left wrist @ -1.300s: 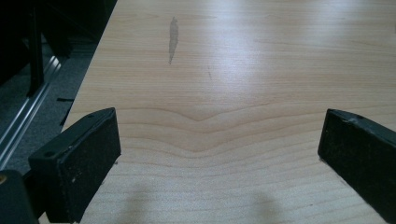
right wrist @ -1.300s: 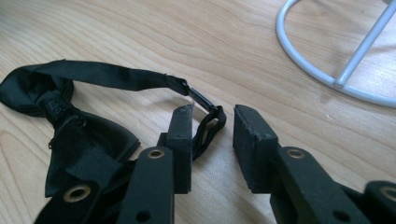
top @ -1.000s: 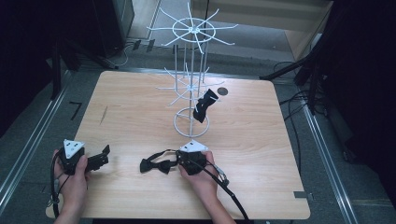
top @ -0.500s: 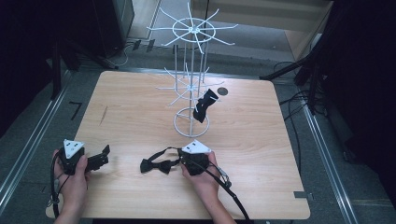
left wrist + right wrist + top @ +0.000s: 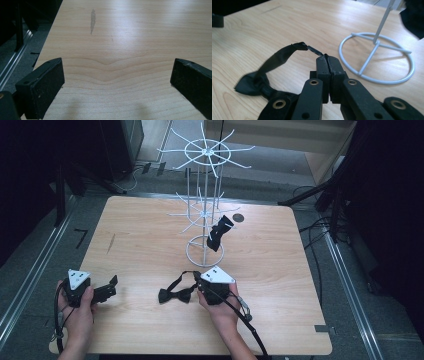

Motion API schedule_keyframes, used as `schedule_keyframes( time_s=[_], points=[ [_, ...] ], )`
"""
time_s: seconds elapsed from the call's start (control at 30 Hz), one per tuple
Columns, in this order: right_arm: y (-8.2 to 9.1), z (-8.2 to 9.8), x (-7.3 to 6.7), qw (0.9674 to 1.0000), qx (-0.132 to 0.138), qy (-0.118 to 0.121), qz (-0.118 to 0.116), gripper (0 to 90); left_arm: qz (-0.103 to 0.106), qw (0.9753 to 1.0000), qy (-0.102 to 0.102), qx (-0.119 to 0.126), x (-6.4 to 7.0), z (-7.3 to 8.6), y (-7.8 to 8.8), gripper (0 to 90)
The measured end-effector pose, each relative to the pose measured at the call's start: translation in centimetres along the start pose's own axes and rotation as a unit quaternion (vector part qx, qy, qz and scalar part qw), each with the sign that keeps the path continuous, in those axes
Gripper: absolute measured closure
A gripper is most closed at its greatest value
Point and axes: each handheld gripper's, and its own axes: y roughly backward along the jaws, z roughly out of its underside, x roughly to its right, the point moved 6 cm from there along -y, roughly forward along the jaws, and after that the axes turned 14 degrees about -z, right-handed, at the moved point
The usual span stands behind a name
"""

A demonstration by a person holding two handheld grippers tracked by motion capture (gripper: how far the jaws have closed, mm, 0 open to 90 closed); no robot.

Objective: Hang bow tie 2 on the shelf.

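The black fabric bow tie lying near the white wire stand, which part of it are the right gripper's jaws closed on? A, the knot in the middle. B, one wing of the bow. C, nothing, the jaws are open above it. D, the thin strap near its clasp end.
D: in the right gripper view the right gripper is shut on the thin strap of the black fabric bow tie, whose bow lies on the table.
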Motion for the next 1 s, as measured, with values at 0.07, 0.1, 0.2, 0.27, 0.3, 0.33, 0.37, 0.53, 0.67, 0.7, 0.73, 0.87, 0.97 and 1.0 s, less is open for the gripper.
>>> schedule_keyframes(
  time_s=[0.07, 0.1, 0.2, 0.27, 0.3, 0.33, 0.37, 0.53, 0.67, 0.7, 0.73, 0.87, 0.97, 1.0],
  points=[
    [0.2, -0.2, 0.0, 1.0000, 0.002, 0.001, 0.000, 90.0, 0.000, 1.0000, 0.000, 0.001, 0.0, 0.0, 0.0, 0.0],
    [0.4, -0.5, 0.0, 1.0000, 0.006, 0.000, -0.001, 90.0, 0.000, 1.0000, 0.000, 0.001, 0.0, 0.0, 0.0, 0.0],
    [0.8, -0.9, 0.1, 0.9999, 0.011, 0.003, 0.001, 90.0, 0.000, 1.0000, -0.001, 0.001, 0.0, 0.0, 0.0, 0.0],
    [1.0, -1.2, 0.2, 0.9998, 0.016, 0.005, 0.003, 90.0, 0.001, 1.0000, -0.001, 0.001, 0.0, 0.0, 0.0, 0.0],
    [1.2, -1.3, 0.3, 0.9998, 0.019, 0.005, 0.004, 90.0, 0.001, 1.0000, -0.001, 0.001, 0.0, 0.0, 0.0, 0.0],
    [1.3, -1.5, 0.3, 0.9997, 0.021, 0.005, 0.006, 90.0, 0.001, 1.0000, -0.001, 0.001, 0.0, 0.0, 0.0, 0.0],
    [1.5, -1.6, 0.4, 0.9997, 0.024, 0.006, 0.007, 90.0, 0.001, 1.0000, -0.001, 0.001, 0.0, 0.0, 0.0, 0.0],
    [2.4, -2.4, 0.8, 0.9990, 0.040, 0.010, 0.016, 90.0, 0.000, 1.0000, 0.000, 0.001, 0.0, 0.0, 0.0, 0.0],
    [3.2, -3.1, 1.0, 0.9983, 0.053, 0.010, 0.021, 90.0, 0.000, 1.0000, 0.000, 0.001, 0.0, 0.0, 0.0, 0.0],
    [3.4, -3.3, 1.1, 0.9982, 0.055, 0.011, 0.022, 90.0, 0.000, 1.0000, 0.000, 0.001, 0.0, 0.0, 0.0, 0.0],
    [3.5, -3.4, 1.2, 0.9980, 0.059, 0.010, 0.023, 90.0, 0.000, 1.0000, 0.000, 0.001, 0.0, 0.0, 0.0, 0.0],
    [4.3, -4.0, 1.5, 0.9971, 0.069, 0.010, 0.030, 90.0, 0.000, 1.0000, 0.000, 0.001, 0.0, 0.0, 0.0, 0.0],
    [4.8, -4.4, 1.8, 0.9965, 0.076, 0.009, 0.035, 90.0, 0.000, 1.0000, 0.000, 0.000, 0.0, 0.0, 0.0, 0.0],
    [5.0, -4.6, 1.9, 0.9963, 0.077, 0.008, 0.036, 90.0, 0.000, 1.0000, 0.000, 0.000, 0.0, 0.0, 0.0, 0.0]
  ],
)
